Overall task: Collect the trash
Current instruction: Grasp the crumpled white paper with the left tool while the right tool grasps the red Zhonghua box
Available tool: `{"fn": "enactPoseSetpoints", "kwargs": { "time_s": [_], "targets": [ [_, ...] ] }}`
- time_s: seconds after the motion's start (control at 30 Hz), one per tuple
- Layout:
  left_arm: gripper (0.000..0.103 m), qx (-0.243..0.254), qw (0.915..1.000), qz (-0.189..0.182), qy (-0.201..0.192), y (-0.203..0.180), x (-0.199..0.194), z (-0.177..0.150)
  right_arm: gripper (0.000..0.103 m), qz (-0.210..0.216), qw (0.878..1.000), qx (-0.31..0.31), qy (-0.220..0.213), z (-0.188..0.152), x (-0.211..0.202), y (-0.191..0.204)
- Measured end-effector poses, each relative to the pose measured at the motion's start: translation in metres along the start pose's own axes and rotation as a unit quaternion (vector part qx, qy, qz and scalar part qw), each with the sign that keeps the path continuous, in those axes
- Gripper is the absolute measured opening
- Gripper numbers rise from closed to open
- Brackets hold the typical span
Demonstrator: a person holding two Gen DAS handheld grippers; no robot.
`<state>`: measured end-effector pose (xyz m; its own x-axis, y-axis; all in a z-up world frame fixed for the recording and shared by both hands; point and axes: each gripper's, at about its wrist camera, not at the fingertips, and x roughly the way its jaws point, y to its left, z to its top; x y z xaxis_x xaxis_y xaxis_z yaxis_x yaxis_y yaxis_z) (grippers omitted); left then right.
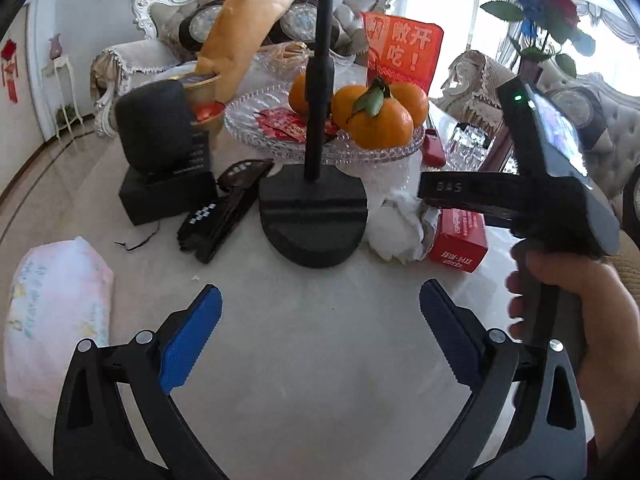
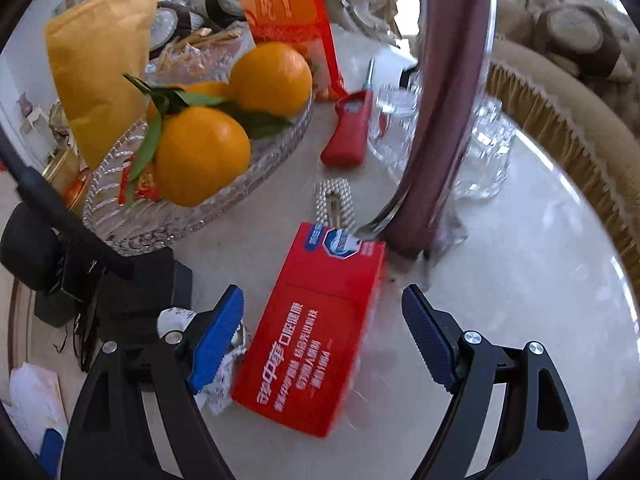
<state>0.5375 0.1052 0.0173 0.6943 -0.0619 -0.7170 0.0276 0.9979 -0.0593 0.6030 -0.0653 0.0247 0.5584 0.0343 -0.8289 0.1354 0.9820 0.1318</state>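
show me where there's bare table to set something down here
Bare tabletop lies in front of the left gripper, bordered by the pink packet, black stand base and crumpled tissue. Another patch sits right of the red box, toward the fringed table edge. Crowded around the fruit dish and glasses.

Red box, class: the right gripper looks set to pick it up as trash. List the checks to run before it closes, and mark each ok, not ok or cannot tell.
1. Right gripper open: ok.
2. Red box between its fingers: ok.
3. Fingers clear of the crumpled wrapper: not ok, the left finger overlaps it.
4. Box empty, truly trash: cannot tell.
5. Left gripper open and holding nothing: ok.
6. Trash bin in view: not ok.
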Motion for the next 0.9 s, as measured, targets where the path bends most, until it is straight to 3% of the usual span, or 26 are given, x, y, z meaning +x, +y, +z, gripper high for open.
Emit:
{"fn": "enactPoseSetpoints", "kwargs": {
  "time_s": [0.1,0.27,0.33,0.4,0.53,0.6,0.77,0.83,0.9],
  "targets": [
    [0.096,0.006,0.9999,0.007,-0.008,-0.007,0.007,0.006,0.077,-0.006,1.000,-0.013,0.003,-0.003,-0.005,-0.013],
    [0.096,0.007,0.9994,-0.034,-0.002,-0.028,0.018,0.018,0.077,0.013,0.997,-0.068,0.029,-0.010,-0.011,-0.046],
    [0.096,0.046,0.9988,-0.013,-0.012,-0.043,0.025,0.026,0.074,0.025,0.995,-0.087,0.027,-0.015,-0.016,-0.060],
    [0.096,0.080,0.9966,-0.002,-0.020,-0.058,0.033,0.034,0.064,0.061,0.990,-0.121,0.026,-0.019,-0.016,-0.072],
    [0.096,0.103,0.9944,-0.014,-0.022,-0.080,0.053,0.048,0.061,0.084,0.978,-0.189,0.015,-0.033,-0.028,-0.091],
    [0.096,0.107,0.9939,0.011,-0.022,-0.090,0.065,0.054,0.060,0.091,0.973,-0.213,0.014,-0.038,-0.031,-0.095],
    [0.096,0.135,0.9875,0.081,-0.001,-0.114,0.095,0.065,0.060,0.068,0.960,-0.270,-0.019,-0.051,-0.031,-0.086],
    [0.096,0.143,0.9858,0.088,0.010,-0.118,0.104,0.065,0.060,0.066,0.957,-0.281,-0.026,-0.046,-0.025,-0.082],
    [0.096,0.135,0.9881,0.069,0.026,-0.116,0.110,0.064,0.060,0.067,0.953,-0.293,-0.032,-0.047,-0.025,-0.078]
  ]
}}
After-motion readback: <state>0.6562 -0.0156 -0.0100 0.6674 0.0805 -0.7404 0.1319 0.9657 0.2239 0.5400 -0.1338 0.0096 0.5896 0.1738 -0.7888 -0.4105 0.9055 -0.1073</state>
